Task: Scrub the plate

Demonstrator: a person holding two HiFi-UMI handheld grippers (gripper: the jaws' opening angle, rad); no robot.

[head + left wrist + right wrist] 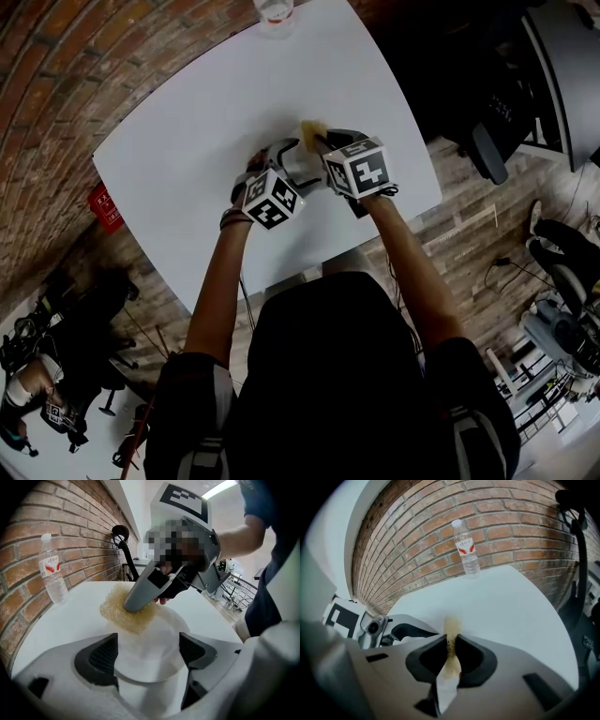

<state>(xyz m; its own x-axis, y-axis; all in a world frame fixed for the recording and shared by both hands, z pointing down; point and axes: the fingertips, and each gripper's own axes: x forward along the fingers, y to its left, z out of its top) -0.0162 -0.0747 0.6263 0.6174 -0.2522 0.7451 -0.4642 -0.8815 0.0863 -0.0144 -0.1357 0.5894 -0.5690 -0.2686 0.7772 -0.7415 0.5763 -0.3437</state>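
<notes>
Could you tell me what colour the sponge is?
The sponge is golden yellow, clearest in the left gripper view.

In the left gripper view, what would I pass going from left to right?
Bottle → sponge → arm

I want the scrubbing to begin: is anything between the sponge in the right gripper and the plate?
Nothing visible. The right gripper is shut on the sponge, which lies against the far rim of the plate, while the left gripper clamps the plate's near edge. The bottle stands well aside.
</notes>
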